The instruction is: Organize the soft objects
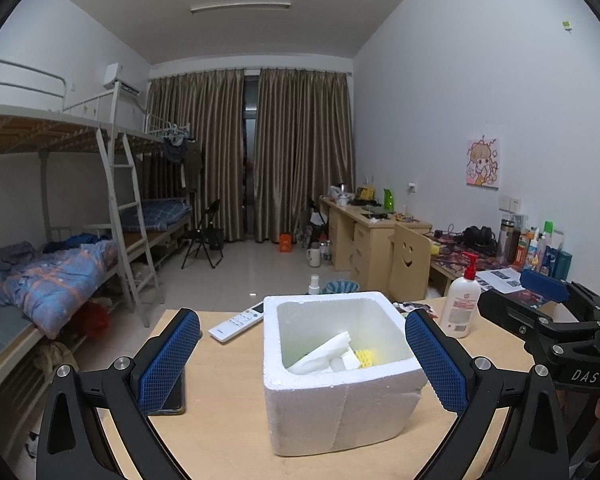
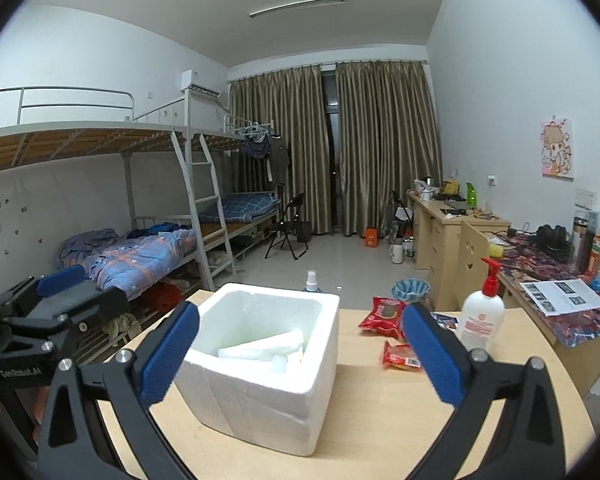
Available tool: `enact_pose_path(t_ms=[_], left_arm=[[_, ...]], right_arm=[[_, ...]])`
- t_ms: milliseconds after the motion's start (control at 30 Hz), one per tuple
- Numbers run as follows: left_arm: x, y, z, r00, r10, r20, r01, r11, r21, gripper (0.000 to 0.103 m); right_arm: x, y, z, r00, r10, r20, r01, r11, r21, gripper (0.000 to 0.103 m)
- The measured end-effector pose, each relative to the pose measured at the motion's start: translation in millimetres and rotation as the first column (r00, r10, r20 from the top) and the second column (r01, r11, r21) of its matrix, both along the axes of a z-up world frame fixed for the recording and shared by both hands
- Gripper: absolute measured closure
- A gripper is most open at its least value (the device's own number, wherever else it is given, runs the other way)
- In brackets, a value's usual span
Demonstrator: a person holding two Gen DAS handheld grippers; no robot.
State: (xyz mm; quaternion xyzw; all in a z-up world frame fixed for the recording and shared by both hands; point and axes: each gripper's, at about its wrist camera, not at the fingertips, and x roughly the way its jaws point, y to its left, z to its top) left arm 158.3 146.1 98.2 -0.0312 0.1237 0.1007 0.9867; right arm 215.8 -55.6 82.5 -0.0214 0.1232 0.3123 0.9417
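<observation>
Foam box (image 1: 340, 376) sat mid-table (image 2: 380, 432), open top up for drops; white foam pieces (image 1: 328, 354) and a yellow one already lay inside. Left gripper (image 1: 302, 360) and right gripper (image 2: 300, 356) both spread, empty. Red packets (image 2: 384, 316) waited right of box.

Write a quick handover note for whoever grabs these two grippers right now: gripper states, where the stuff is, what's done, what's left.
Left gripper: open, empty.
Right gripper: open, empty.
Foam box sits mid-table, holding white foam pieces and a yellow piece.
Two red snack packs lie on the table right of the box, beside the pump bottle.
Left to do, probably: snack packs into the box, if they count as soft.
</observation>
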Motion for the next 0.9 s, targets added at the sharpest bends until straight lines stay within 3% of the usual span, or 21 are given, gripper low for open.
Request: enact_pose_path(t_ms=[533, 900], left_arm=[[-42.9, -29.7, 9.4, 0.998, -0.005, 0.056, 0.004, 1.000, 0.031, 0.000], [-82.4, -37.7, -1.7, 0.994, -0.010, 0.107, 0.009, 1.000, 0.009, 0.000]], right_arm=[[-40.3, -28.7, 0.8, 0.999, 0.003, 0.053, -0.003, 1.000, 0.006, 0.000], [-73.9, -41.7, -11.0, 0.995, -0.002, 0.102, -0.001, 1.000, 0.021, 0.000]])
